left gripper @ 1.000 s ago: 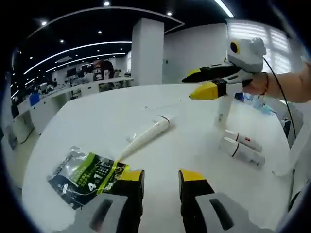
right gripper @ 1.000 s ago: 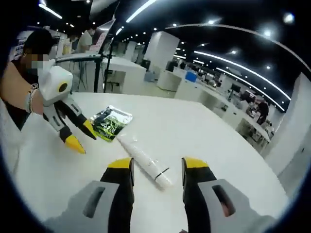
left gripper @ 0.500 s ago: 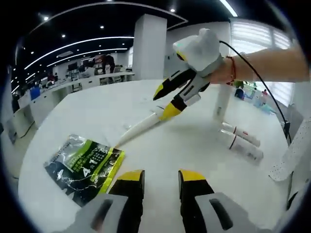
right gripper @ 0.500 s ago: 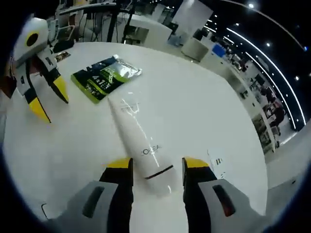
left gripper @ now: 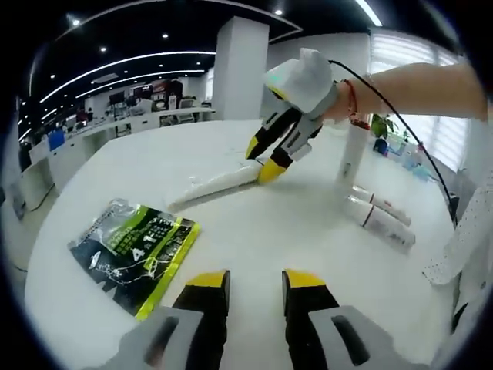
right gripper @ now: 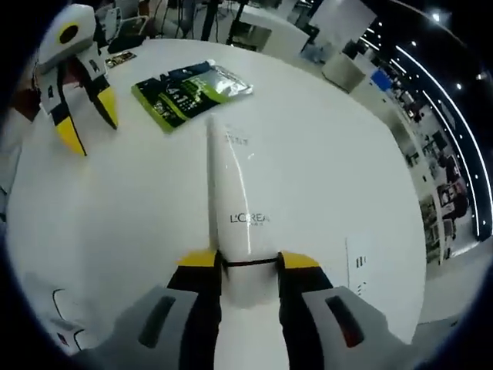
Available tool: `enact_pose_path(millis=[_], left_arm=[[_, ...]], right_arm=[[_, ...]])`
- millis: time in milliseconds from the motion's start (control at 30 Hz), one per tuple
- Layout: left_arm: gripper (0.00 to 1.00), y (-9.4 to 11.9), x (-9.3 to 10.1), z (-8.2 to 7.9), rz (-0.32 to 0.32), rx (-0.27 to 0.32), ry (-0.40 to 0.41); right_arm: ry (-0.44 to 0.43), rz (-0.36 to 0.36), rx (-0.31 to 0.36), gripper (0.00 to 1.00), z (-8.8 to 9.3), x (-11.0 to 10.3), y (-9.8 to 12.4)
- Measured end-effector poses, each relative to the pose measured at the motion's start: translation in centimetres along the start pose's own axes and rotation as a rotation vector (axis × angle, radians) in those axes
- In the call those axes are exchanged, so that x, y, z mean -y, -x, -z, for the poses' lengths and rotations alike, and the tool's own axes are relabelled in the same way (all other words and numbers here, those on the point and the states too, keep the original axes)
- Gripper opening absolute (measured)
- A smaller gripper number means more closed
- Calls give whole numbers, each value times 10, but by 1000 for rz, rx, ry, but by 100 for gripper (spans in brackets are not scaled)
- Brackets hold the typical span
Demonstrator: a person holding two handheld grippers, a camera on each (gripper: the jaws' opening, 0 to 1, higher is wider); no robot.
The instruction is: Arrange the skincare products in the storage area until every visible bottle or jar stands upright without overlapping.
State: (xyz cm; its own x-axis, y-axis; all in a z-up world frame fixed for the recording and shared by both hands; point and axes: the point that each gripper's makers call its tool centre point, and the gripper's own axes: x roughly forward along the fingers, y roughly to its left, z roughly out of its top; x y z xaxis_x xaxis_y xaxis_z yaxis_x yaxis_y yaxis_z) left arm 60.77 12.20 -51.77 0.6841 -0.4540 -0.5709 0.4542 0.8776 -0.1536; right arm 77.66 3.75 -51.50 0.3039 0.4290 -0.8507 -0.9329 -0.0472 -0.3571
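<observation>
The right gripper point(right gripper: 248, 266), jaws pinching the lying L'Oreal tube point(right gripper: 235, 208) near its cap, holds something light, soft and probably slippery.

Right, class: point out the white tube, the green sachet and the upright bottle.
white tube point(right gripper: 235, 193), right gripper view, on its body just above the printed logo.
green sachet point(left gripper: 135, 254), left gripper view, on the middle of its printed face.
upright bottle point(left gripper: 350, 158), left gripper view, on its white side.
</observation>
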Motion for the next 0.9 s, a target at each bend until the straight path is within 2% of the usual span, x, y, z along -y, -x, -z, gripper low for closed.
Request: enact_pose_path(millis=[100, 167, 333, 467, 500, 600, 633, 767, 867, 900], left_arm=[[27, 0, -1, 0, -3, 0, 9], [27, 1, -2, 0, -4, 1, 18], [27, 1, -2, 1, -7, 4, 48], [27, 1, -3, 5, -13, 5, 74], [27, 2, -3, 3, -17, 22, 81], [27, 2, -3, 2, -18, 39, 118], [27, 1, -3, 2, -18, 43, 129], [27, 1, -3, 1, -19, 57, 160], [27, 0, 0, 0, -1, 67, 185], [29, -1, 4, -3, 27, 82, 222]], right_arm=[[21, -28, -11, 26, -1, -7, 2], [30, -67, -26, 26, 1, -20, 4], [63, -102, -44, 26, 5, -41, 12], [74, -82, -33, 26, 7, -54, 18], [78, -78, -13, 26, 3, -55, 19], [96, -88, -18, 26, 7, -70, 26], [112, -88, 5, 26, 3, -71, 25], [131, -90, -2, 26, 7, -84, 36], [142, -89, 16, 26, 7, -93, 41], [148, -89, 28, 26, 7, -95, 42]])
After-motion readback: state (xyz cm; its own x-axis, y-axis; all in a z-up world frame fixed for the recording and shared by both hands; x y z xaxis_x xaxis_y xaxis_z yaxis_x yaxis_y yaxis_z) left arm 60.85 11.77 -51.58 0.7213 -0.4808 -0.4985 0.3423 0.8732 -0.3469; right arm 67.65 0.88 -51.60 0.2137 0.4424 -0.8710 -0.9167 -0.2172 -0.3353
